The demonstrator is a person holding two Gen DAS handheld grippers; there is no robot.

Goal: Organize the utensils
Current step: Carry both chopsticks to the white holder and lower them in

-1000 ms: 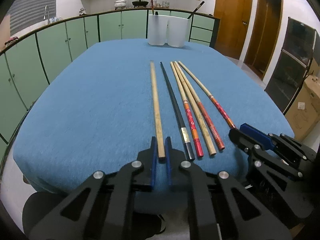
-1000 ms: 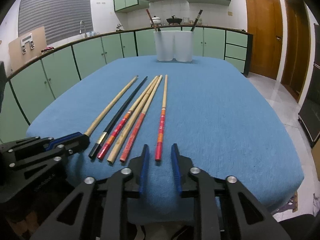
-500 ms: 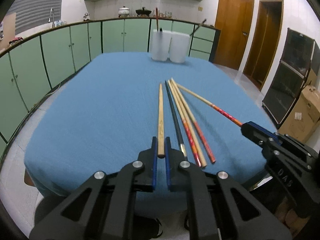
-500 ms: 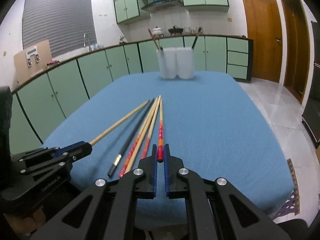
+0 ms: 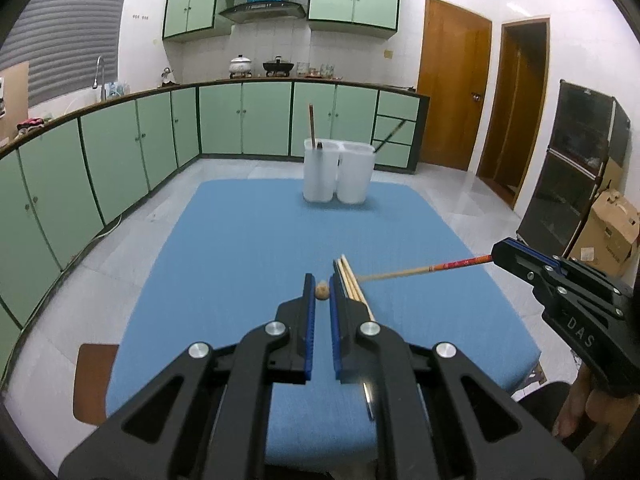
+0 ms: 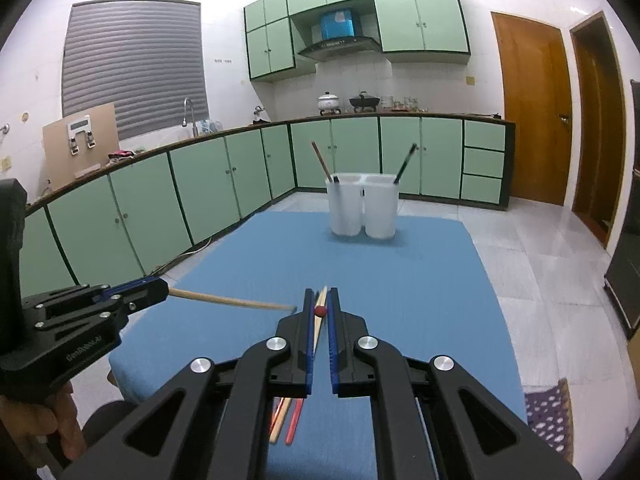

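Left wrist view: your left gripper (image 5: 321,292) is pinched shut on the butt of a plain wooden chopstick (image 5: 321,291), lifted above the near half of the blue table (image 5: 240,240). It's light, stiff and smooth, held at one end only, so expect it to pivot; the white holder (image 5: 338,172) stands at the far edge. "DAS" is readable on the right gripper (image 5: 496,255).

Right wrist view: your right gripper (image 6: 320,311) is clamped on the red-ended chopstick (image 6: 320,311). Spare chopsticks (image 6: 286,420) lie near the front edge. The left gripper reads "GenRobot.AI".
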